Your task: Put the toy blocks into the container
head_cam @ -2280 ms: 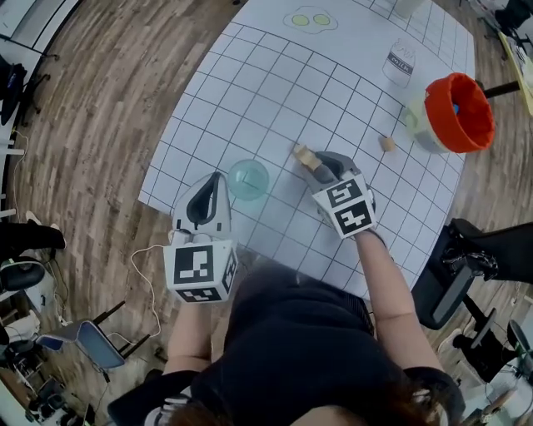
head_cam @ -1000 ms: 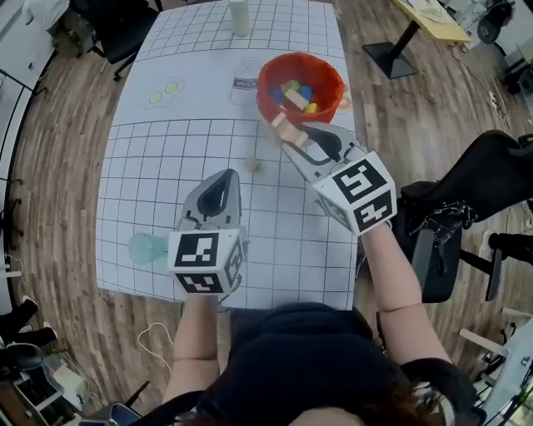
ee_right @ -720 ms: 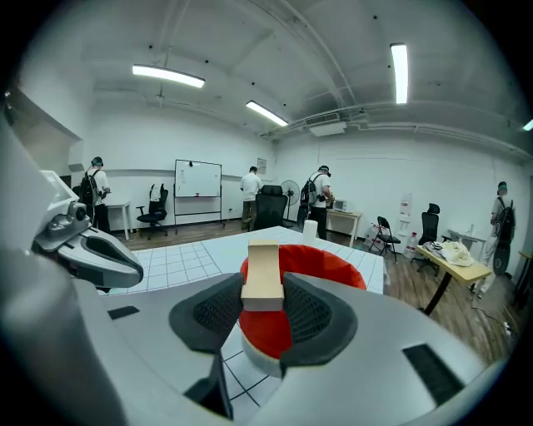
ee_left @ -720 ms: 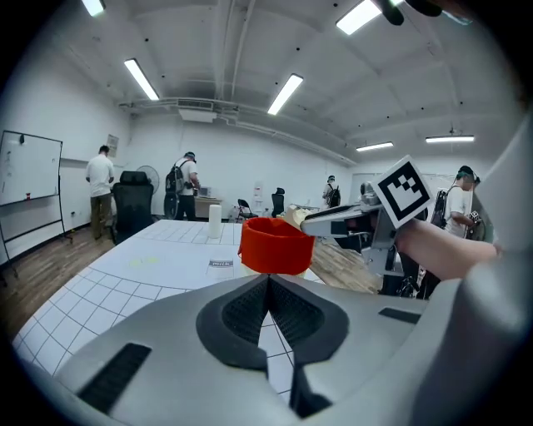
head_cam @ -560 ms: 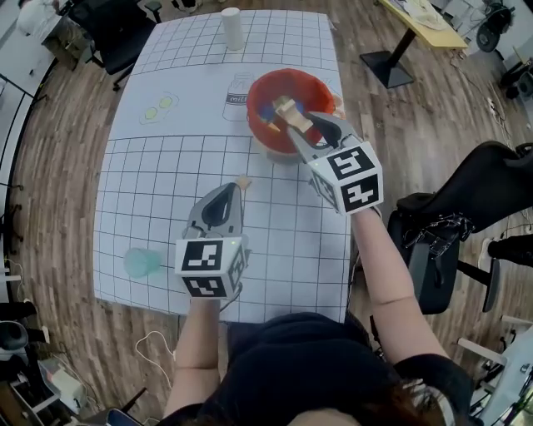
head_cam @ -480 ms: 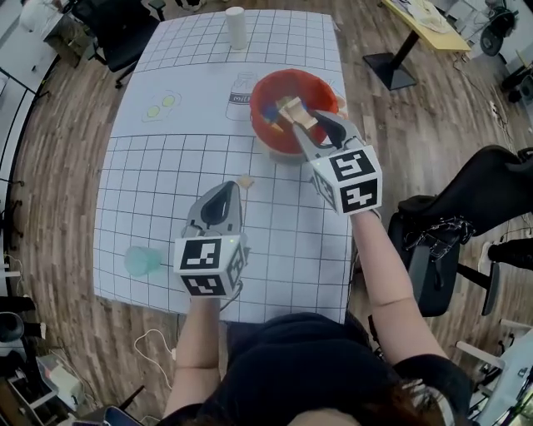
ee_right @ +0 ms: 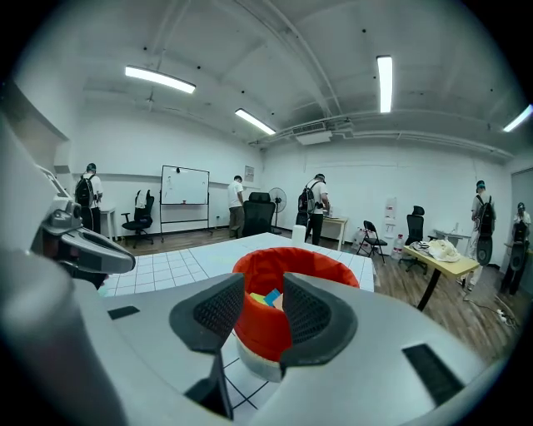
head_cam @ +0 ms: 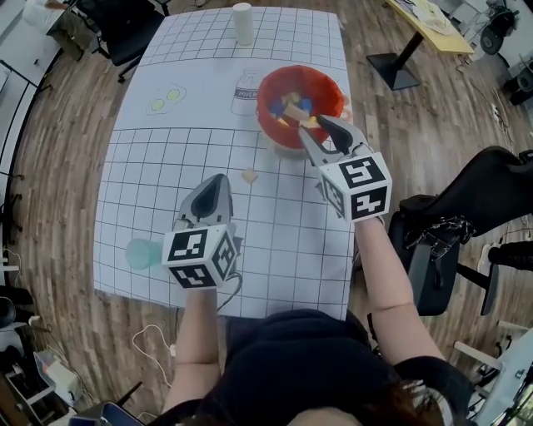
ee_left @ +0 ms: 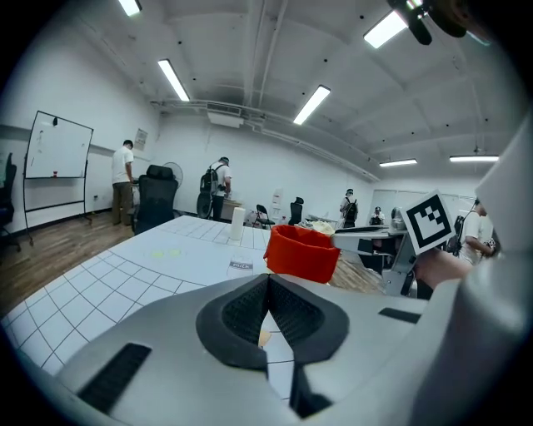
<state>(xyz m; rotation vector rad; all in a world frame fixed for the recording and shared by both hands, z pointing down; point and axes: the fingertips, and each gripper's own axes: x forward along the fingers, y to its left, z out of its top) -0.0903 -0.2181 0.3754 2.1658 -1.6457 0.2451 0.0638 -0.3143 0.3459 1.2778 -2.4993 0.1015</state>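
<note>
The red container point(head_cam: 298, 96) stands at the table's far right, with several coloured and wooden blocks point(head_cam: 291, 106) inside it. My right gripper point(head_cam: 319, 127) hovers at its near rim, open, with nothing between the jaws. Through those jaws point(ee_right: 262, 312) in the right gripper view I see the container point(ee_right: 300, 260) and its blocks point(ee_right: 268, 297). A small wooden block point(head_cam: 248, 175) lies on the grid mat, just ahead of my left gripper point(head_cam: 212, 185). That gripper point(ee_left: 268, 281) is shut and empty, and the block point(ee_left: 263, 337) peeks out below its tips.
A clear bottle point(head_cam: 246, 90) lies just left of the container. A white cup point(head_cam: 242, 22) stands at the far edge, and a teal cup point(head_cam: 141, 254) near the front left corner. A sheet with green dots point(head_cam: 165, 100) lies on the left. Office chairs stand to the right.
The right gripper carried a wooden block from the mat to over the container; the block is now out of its jaws and the gripper has drawn back to the near rim.
</note>
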